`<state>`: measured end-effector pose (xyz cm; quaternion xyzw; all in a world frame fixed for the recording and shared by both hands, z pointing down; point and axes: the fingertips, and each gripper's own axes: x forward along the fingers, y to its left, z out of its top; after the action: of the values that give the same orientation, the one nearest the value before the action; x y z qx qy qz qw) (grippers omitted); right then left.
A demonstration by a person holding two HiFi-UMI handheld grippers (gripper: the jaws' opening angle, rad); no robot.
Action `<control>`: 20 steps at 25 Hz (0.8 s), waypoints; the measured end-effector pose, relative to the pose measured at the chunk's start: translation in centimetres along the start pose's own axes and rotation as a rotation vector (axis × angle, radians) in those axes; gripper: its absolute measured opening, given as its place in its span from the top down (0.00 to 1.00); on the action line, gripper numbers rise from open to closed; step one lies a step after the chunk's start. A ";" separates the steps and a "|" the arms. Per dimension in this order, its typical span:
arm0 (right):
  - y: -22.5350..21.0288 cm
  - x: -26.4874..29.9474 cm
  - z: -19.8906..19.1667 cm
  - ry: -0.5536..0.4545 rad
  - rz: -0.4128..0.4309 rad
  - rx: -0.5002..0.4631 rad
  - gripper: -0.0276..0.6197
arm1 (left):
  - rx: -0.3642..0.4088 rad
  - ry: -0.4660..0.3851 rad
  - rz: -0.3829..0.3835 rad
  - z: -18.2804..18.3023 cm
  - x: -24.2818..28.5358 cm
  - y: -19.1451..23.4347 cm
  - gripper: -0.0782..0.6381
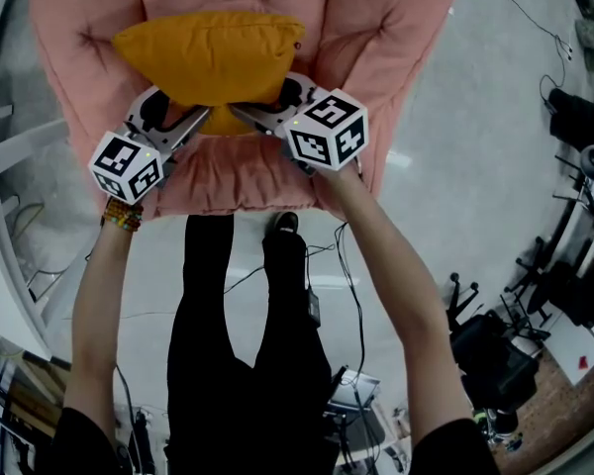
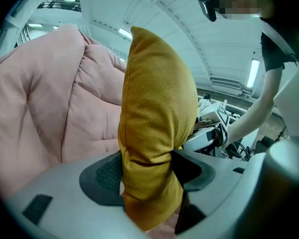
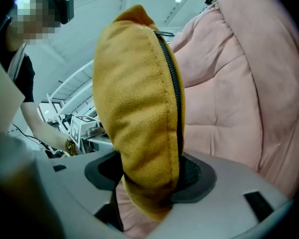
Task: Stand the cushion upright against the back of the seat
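Observation:
A mustard-yellow cushion (image 1: 210,55) is held over the pink padded seat (image 1: 376,38), in front of its back. My left gripper (image 1: 200,117) is shut on the cushion's lower left edge, its pads pinching the fabric (image 2: 149,173). My right gripper (image 1: 240,113) is shut on the lower right edge, beside the black zipper (image 3: 175,108). In both gripper views the cushion (image 3: 134,108) stands on edge between the jaws, with the pink seat back (image 2: 45,98) behind it. The two grippers sit close together under the cushion's bottom edge.
The pink seat's front edge (image 1: 247,191) lies just below the grippers. A white frame (image 1: 10,166) runs along the left. The person's black-trousered legs (image 1: 243,315) stand in front of the seat, with cables (image 1: 351,285) on the grey floor and dark equipment (image 1: 495,354) at the right.

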<state>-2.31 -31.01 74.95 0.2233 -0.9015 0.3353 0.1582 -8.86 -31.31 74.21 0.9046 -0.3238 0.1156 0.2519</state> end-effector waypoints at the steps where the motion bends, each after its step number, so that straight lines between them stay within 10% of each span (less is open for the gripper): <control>1: -0.4 0.2 0.7 -0.009 -0.006 0.008 0.55 | 0.001 -0.004 0.003 0.7 0.2 0.6 0.46; 20: -8.7 4.2 7.7 -0.105 -0.213 0.196 0.46 | -0.066 -0.059 0.170 6.1 5.0 8.6 0.51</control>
<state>-2.46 -43.30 75.86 0.3492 -0.8427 0.3909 0.1228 -10.28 -42.85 74.19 0.8681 -0.4102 0.0990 0.2612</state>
